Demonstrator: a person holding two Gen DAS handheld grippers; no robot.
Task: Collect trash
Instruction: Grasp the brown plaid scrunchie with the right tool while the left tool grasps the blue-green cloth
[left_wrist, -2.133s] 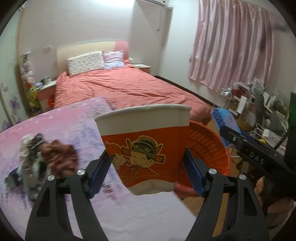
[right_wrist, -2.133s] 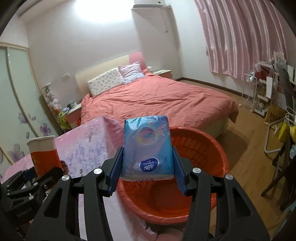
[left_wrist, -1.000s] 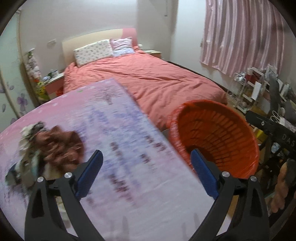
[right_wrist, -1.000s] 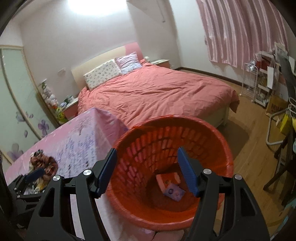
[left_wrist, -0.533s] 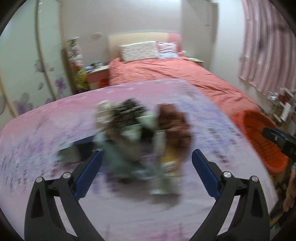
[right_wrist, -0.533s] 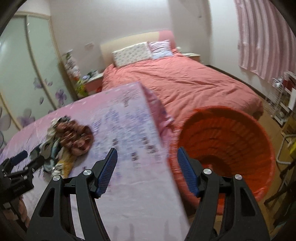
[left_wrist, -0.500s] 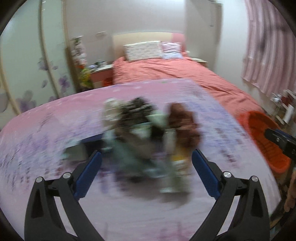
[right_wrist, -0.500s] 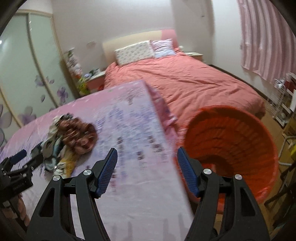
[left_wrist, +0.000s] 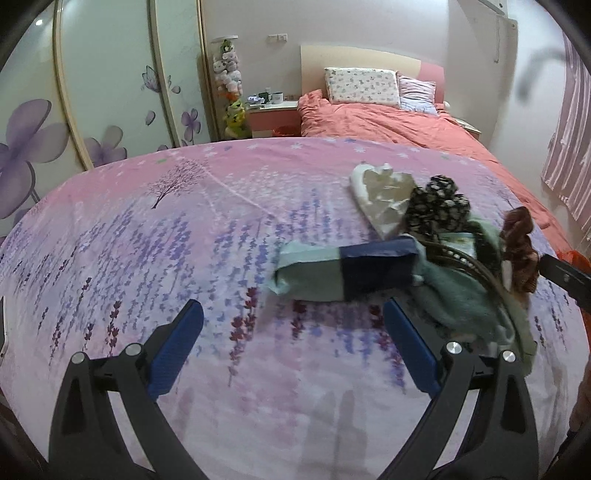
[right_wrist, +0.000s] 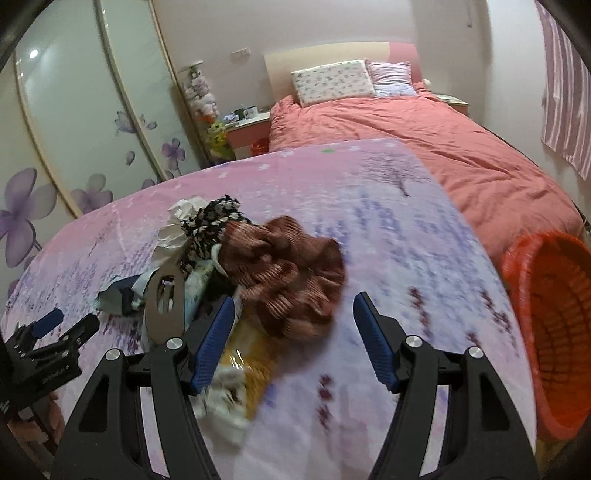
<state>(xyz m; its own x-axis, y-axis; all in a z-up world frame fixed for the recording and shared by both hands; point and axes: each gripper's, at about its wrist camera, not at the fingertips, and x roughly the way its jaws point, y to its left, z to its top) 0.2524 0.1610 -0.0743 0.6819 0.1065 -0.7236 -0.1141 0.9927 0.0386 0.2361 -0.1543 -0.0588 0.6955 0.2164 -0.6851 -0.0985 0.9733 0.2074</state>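
A heap of clutter lies on the pink floral table (left_wrist: 147, 240). In the left wrist view it holds a green-and-navy packet (left_wrist: 343, 271), a crumpled white paper (left_wrist: 382, 194), a black floral cloth (left_wrist: 436, 208) and a brown striped cloth (left_wrist: 519, 243). My left gripper (left_wrist: 293, 349) is open and empty, just short of the packet. In the right wrist view my right gripper (right_wrist: 293, 343) is open and empty over the brown cloth (right_wrist: 288, 273), with a yellow wrapper (right_wrist: 255, 363) beside it. The orange basket (right_wrist: 554, 314) stands off the table's right edge.
A bed with a salmon cover (right_wrist: 443, 147) lies beyond the table. A nightstand with mugs (left_wrist: 271, 109) and a sliding wardrobe with purple flowers (left_wrist: 92, 110) stand at the back left. The left gripper shows in the right wrist view (right_wrist: 51, 339).
Both grippers let their items fall into the orange basket, opened, and swung left from the basket to the clutter heap on the table.
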